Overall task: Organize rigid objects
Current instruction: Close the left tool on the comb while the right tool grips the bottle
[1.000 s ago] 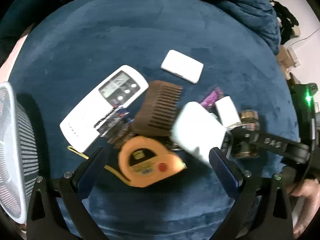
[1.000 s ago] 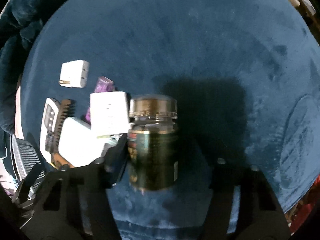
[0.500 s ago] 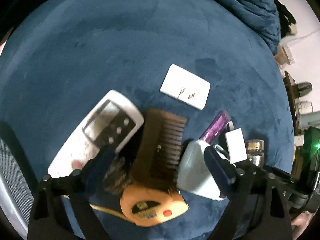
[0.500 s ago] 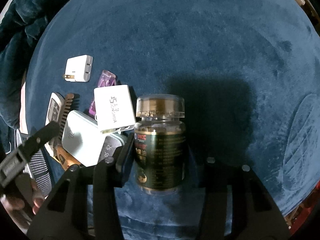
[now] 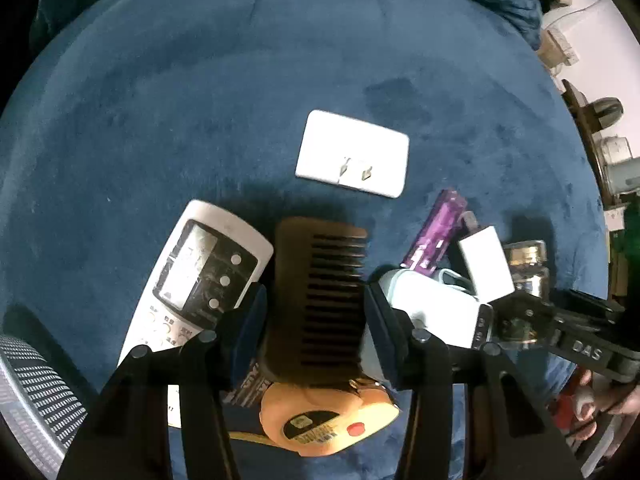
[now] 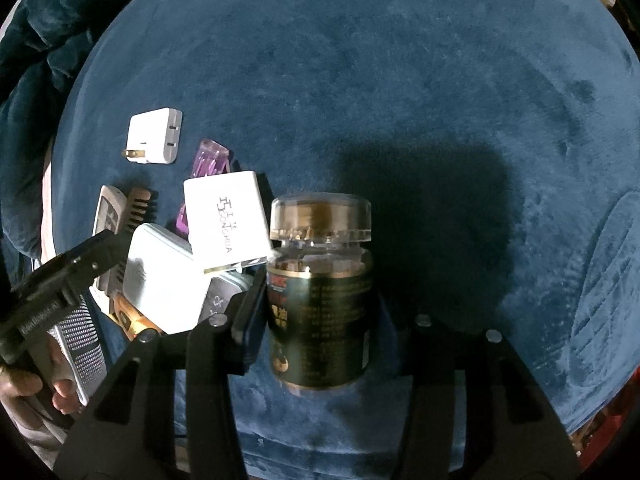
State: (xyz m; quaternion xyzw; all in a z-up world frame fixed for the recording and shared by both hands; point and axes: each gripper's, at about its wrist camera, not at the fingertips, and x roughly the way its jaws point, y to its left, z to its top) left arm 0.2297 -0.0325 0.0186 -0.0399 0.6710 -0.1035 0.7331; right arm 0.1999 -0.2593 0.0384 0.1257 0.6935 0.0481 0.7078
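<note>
My left gripper point(image 5: 314, 316) has closed on the brown wooden comb point(image 5: 320, 280), its blue pads touching both sides. The comb lies in a pile with a white remote point(image 5: 196, 280), an orange tape measure point(image 5: 324, 420), a white power bank point(image 5: 432, 312), a white box point(image 5: 486, 264) and a purple item point(image 5: 436, 232). A white plug adapter point(image 5: 354, 154) lies apart behind. My right gripper point(image 6: 316, 312) is shut on a dark jar with a clear lid point(image 6: 320, 296), beside the pile; the jar also shows in the left wrist view point(image 5: 526, 264).
Everything rests on a blue velvet cushion point(image 6: 400, 80). A white mesh fan or basket point(image 5: 28, 400) is at the left edge. Shelves and clutter point(image 5: 608, 152) stand at the right past the cushion. A rumpled blue blanket point(image 6: 36, 60) lies at the back.
My left gripper moved forward over the tape measure and narrowed its jaws around the comb. My right gripper held the jar nearly still, shifting slightly.
</note>
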